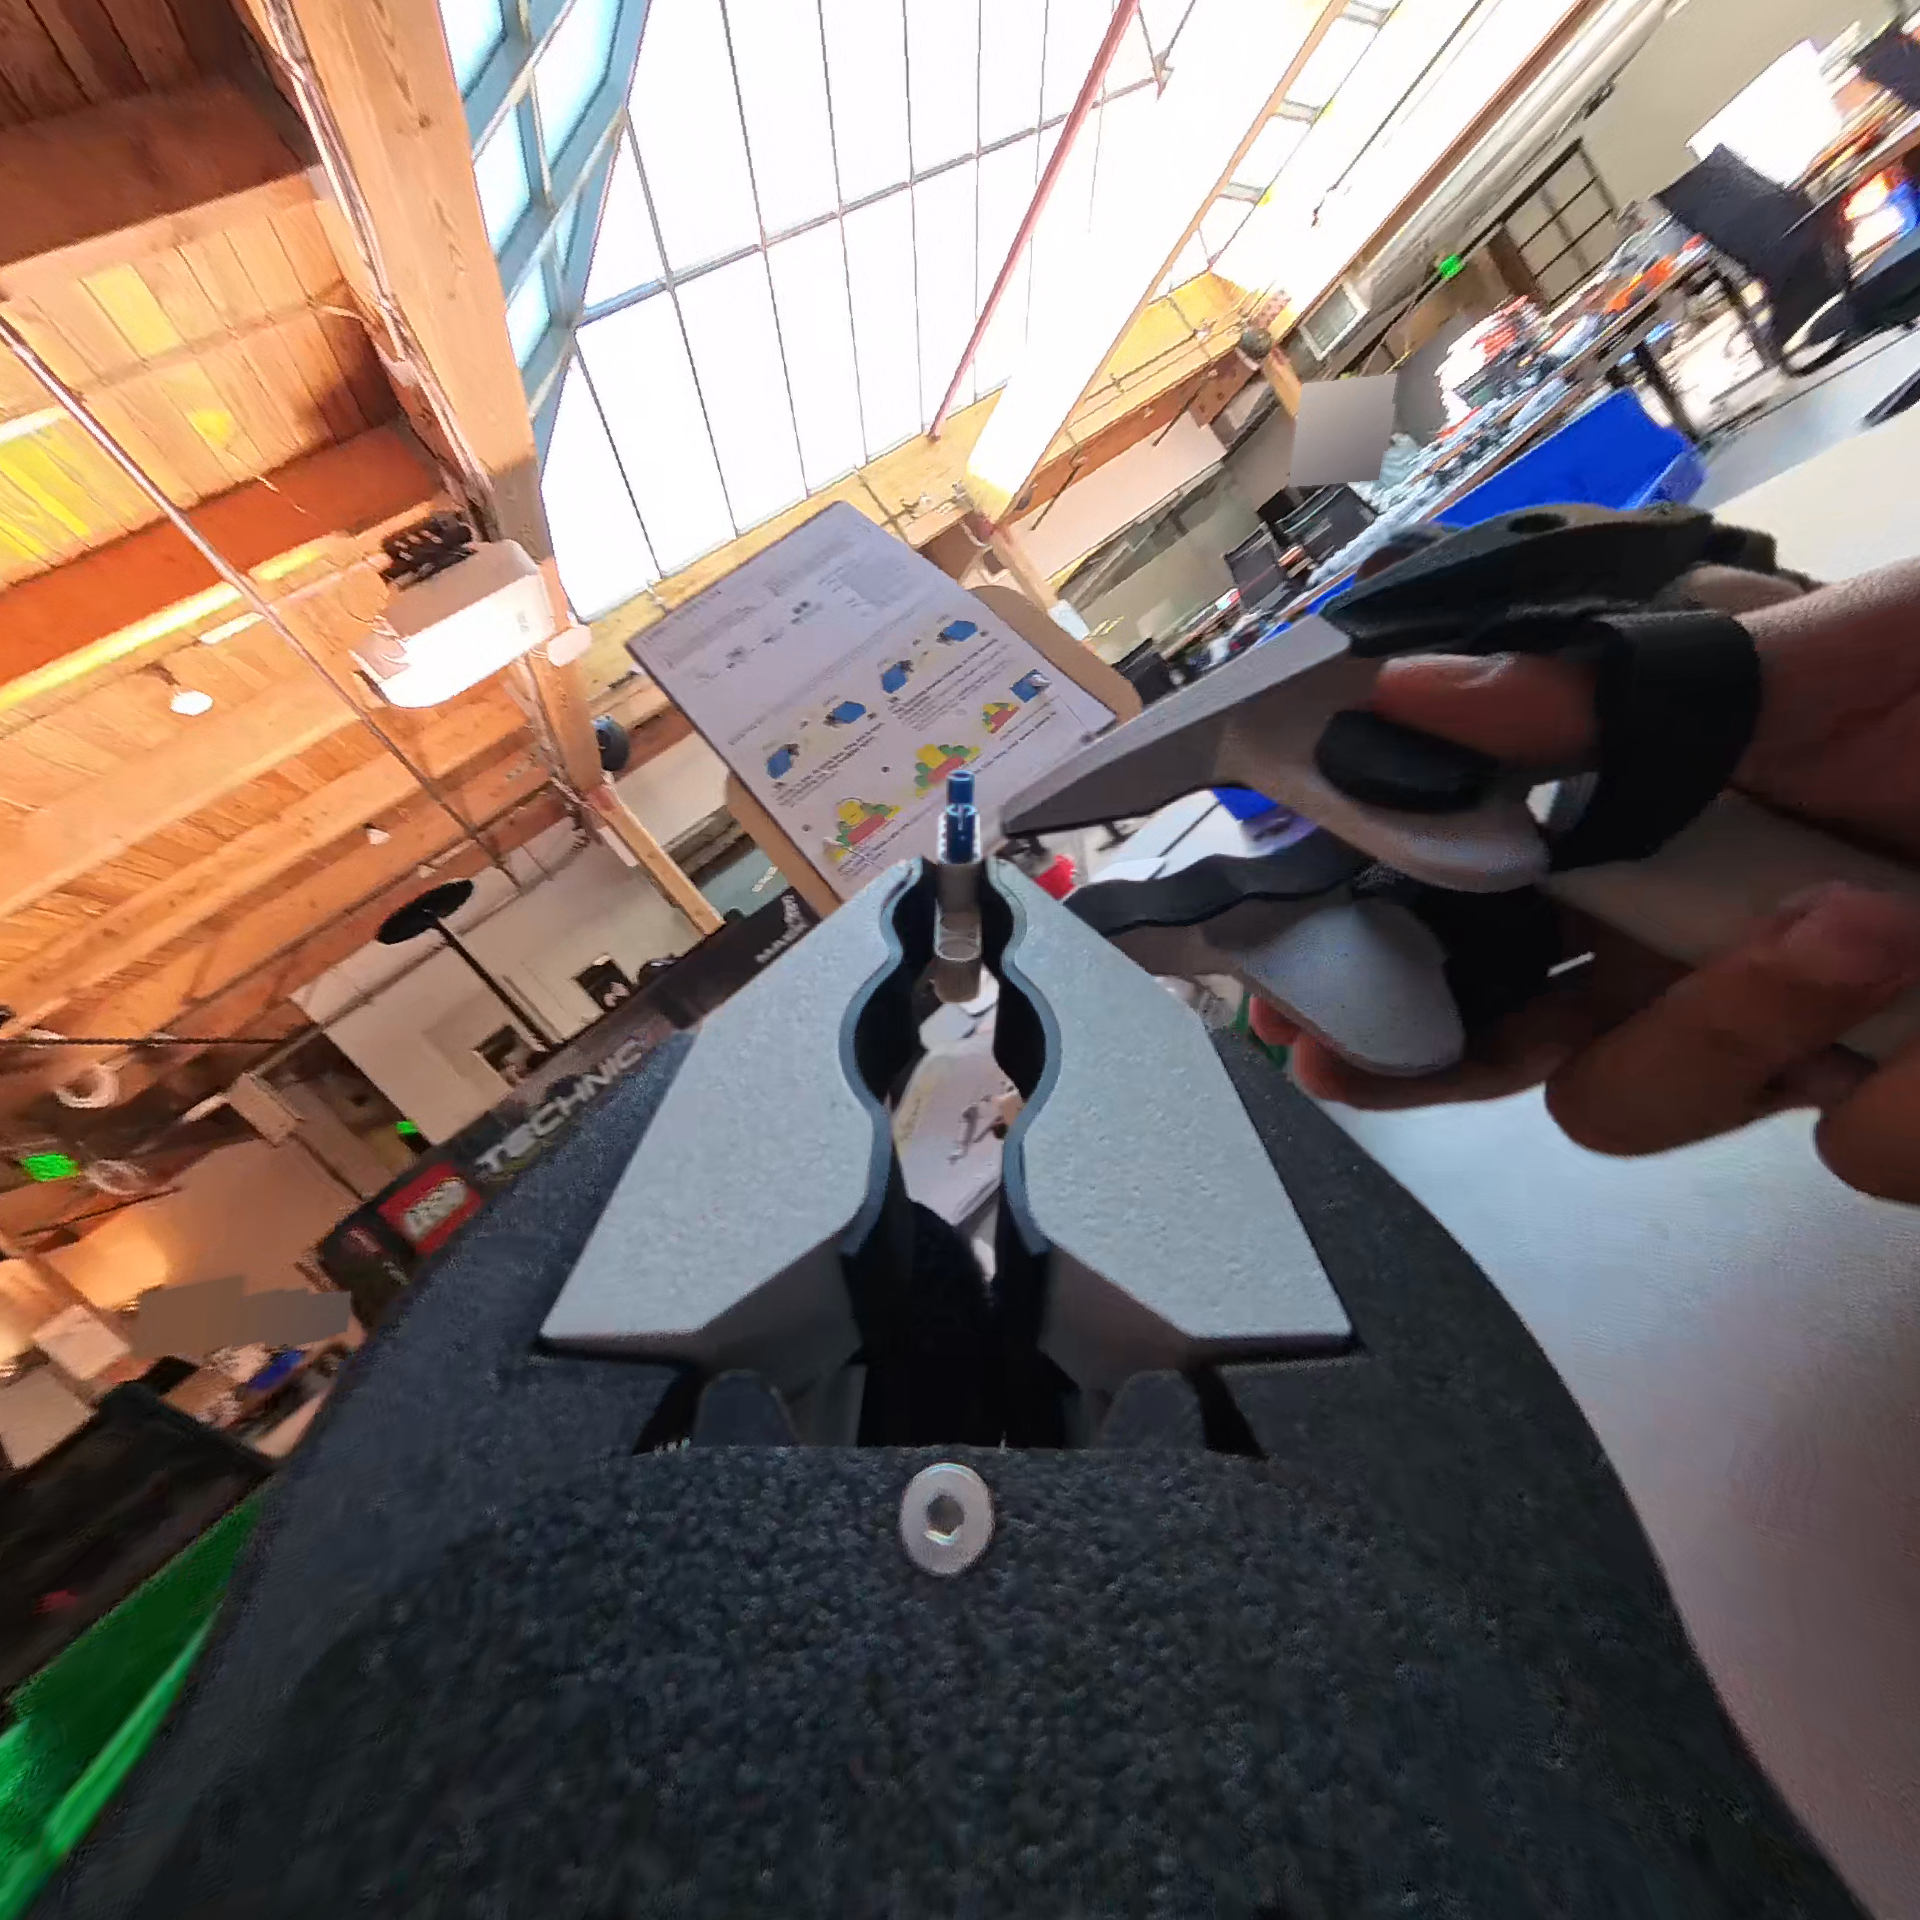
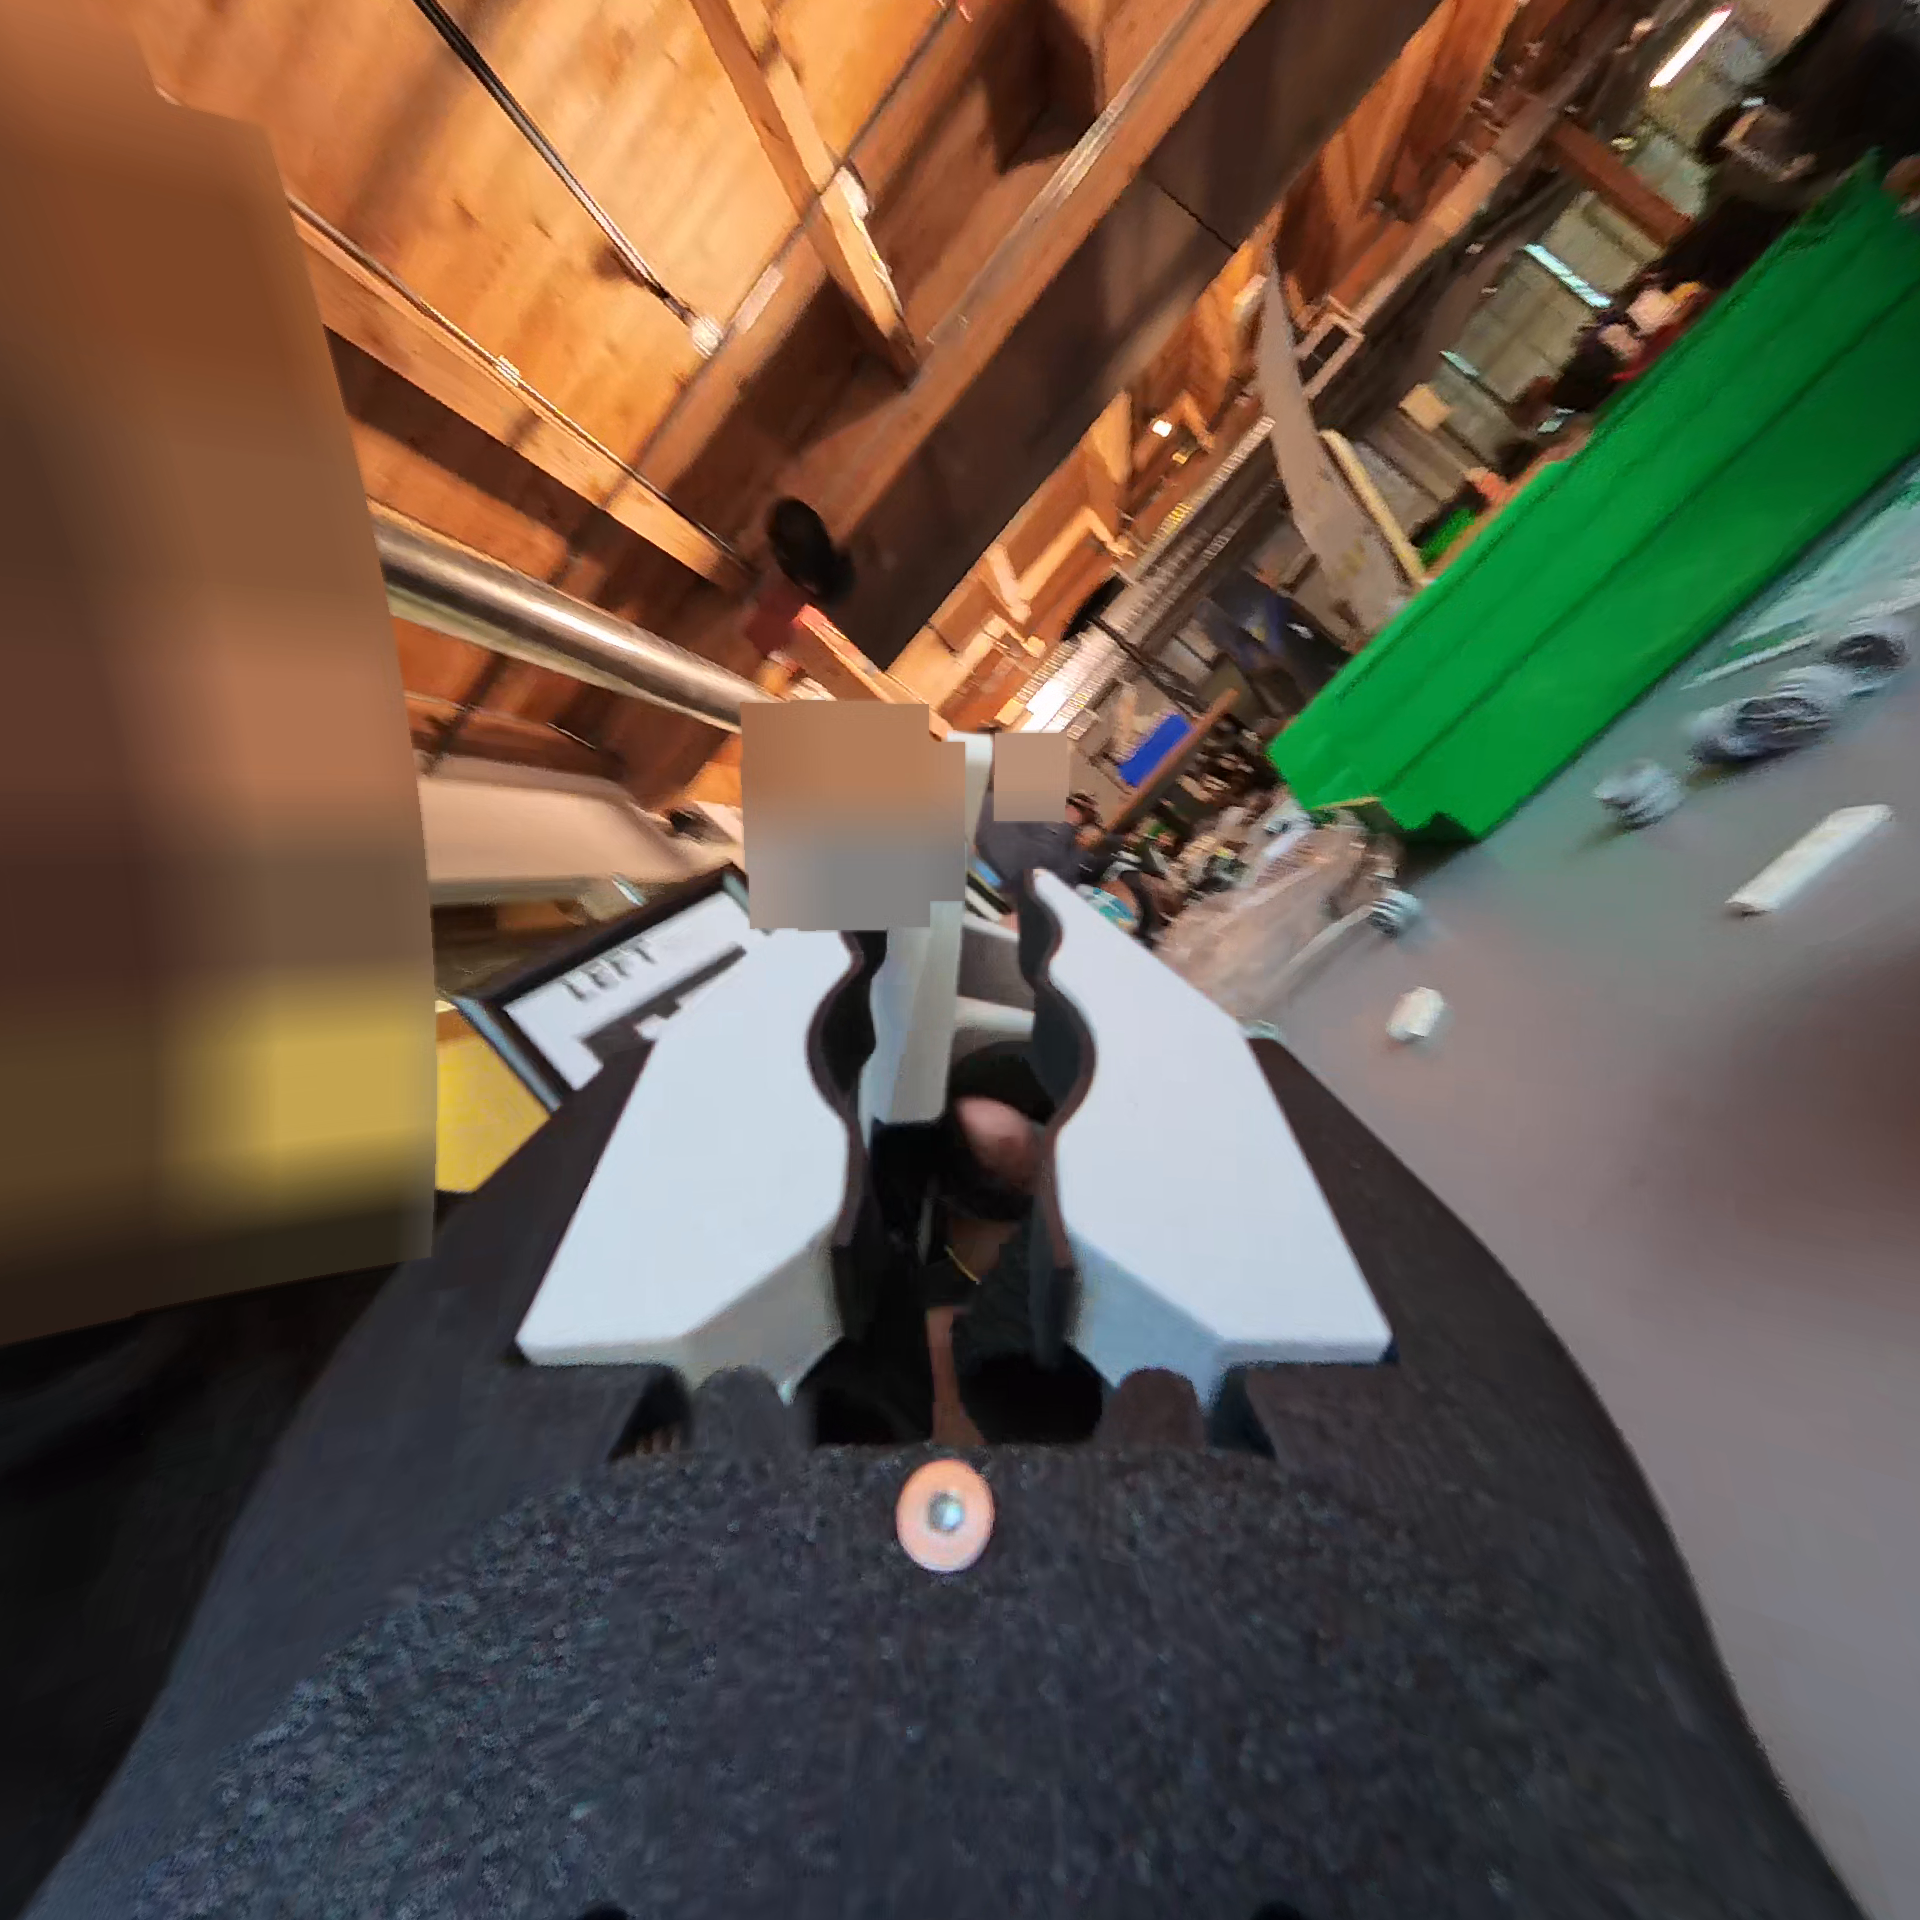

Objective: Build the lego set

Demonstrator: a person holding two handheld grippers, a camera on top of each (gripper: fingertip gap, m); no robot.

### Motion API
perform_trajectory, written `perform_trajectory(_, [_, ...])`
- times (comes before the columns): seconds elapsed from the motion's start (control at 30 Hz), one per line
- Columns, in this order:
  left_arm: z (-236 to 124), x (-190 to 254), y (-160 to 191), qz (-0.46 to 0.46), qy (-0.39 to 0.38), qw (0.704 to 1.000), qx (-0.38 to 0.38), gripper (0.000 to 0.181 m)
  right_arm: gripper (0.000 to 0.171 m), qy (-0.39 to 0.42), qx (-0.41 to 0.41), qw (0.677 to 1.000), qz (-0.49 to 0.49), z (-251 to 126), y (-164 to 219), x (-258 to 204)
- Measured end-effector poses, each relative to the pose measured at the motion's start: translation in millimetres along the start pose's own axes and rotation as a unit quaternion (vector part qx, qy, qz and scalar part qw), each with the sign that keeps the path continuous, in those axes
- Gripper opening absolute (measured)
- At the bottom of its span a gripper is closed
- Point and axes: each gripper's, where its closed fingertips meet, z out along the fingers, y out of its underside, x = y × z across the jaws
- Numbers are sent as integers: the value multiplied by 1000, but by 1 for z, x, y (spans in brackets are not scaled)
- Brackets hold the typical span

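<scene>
— Lego first: where is it, and how far along are we?

— We hold only a small piece. Our left tool [image 1: 954, 868] is closed almost all the way on a grey connector [image 1: 956, 935], pinched at the fingertips, with a blue pin [image 1: 956, 816] standing out of its far end. We are holding it up in the air, above the table [image 1: 1662, 1351].

— And the right tool?

— In the left wrist view our right tool [image 1: 1013, 821] comes in from the right with its tip just beside the blue pin; whether it touches, we cannot tell. In its own view the right tool [image 2: 951, 925] has its jaws standing a little apart with a pale bar between them, but a mosaic patch covers the tips, so we cannot tell whether it has hold of anything.

— So what is done?

— We judge we are early on: one pin seated in one connector, and no larger model anywhere in view. Loose parts [image 2: 1766, 717] lie scattered on the table near a green bin [image 2: 1610, 582], so most of the build looks left to do.

— The room?

— A pale, flat table, an instruction sheet [image 1: 873, 696] propped upright beyond the piece, a dark set box [image 1: 499, 1174] to the left. Overhead we see timber beams and a bright skylight; cluttered workshop benches lie behind.
</scene>
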Motion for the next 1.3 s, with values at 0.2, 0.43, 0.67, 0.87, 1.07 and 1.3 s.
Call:
perform_trajectory(0.2, [12,1,20,-136,69,988,-33,6,30,88,-106,983,-121,-44,-9,4])
perform_trajectory(0.43, [35,3,42,-322,157,930,-88,6,29,173,-153,928,-291,-112,-60,11])
perform_trajectory(0.67, [72,-44,79,-526,155,827,-122,6,17,294,-95,845,-436,-173,-131,29])
perform_trajectory(0.87, [98,-72,137,-621,131,757,-160,7,16,341,-39,835,-430,-200,-167,43])
perform_trajectory(1.07, [98,-73,157,-429,129,875,-180,6,15,363,6,833,-418,-215,-175,36])
perform_trajectory(1.3, [95,-96,152,-158,38,972,-168,7,16,397,-29,808,-433,-218,-173,52])
